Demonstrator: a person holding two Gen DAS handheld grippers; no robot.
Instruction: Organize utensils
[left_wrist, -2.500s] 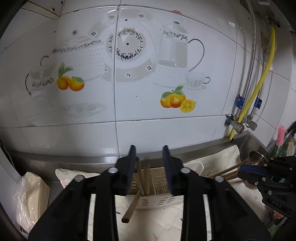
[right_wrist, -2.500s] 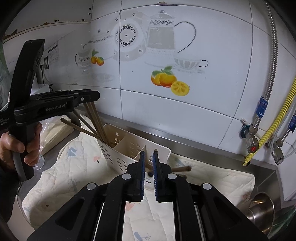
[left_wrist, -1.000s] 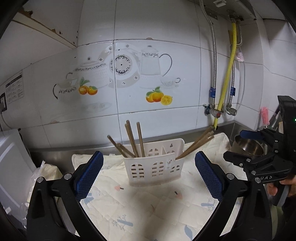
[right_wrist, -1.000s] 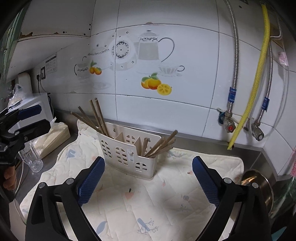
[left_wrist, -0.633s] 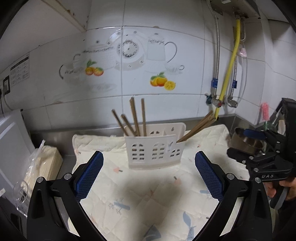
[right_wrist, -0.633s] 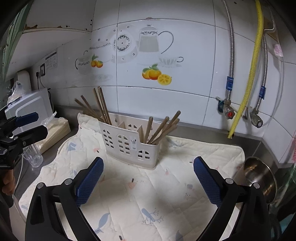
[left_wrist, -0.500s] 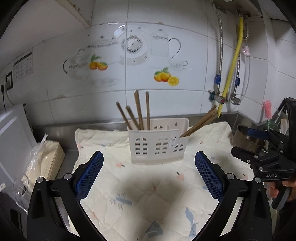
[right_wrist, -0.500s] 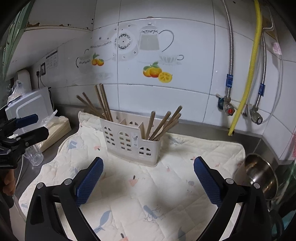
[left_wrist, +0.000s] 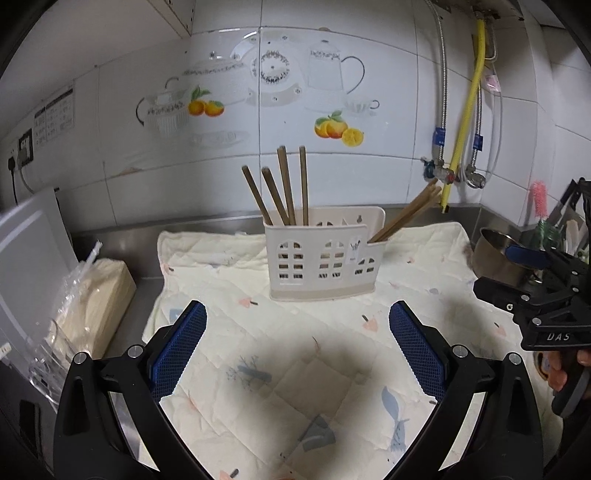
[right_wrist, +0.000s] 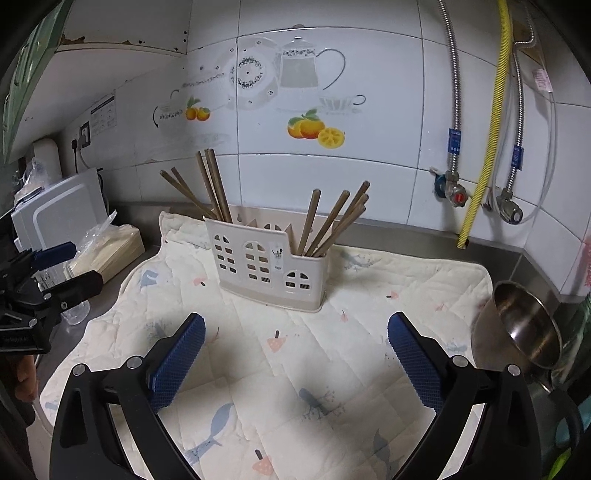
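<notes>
Gaping empty, both hand-held grippers (left_wrist: 297, 341) (right_wrist: 295, 349), chopstick caddy (left_wrist: 321, 254) ahead, steel bowl (right_wrist: 524, 325) clearer rightward

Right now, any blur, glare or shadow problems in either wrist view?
Left wrist view: heavy fisheye bending at the edges, the plastic-wrapped stack at left smeared, a soft dark shadow on the quilted mat between the fingers. Right wrist view: sharper, utensil holder and chopsticks crisp, mild glare inside the steel pot, corners vignetted black.
</notes>
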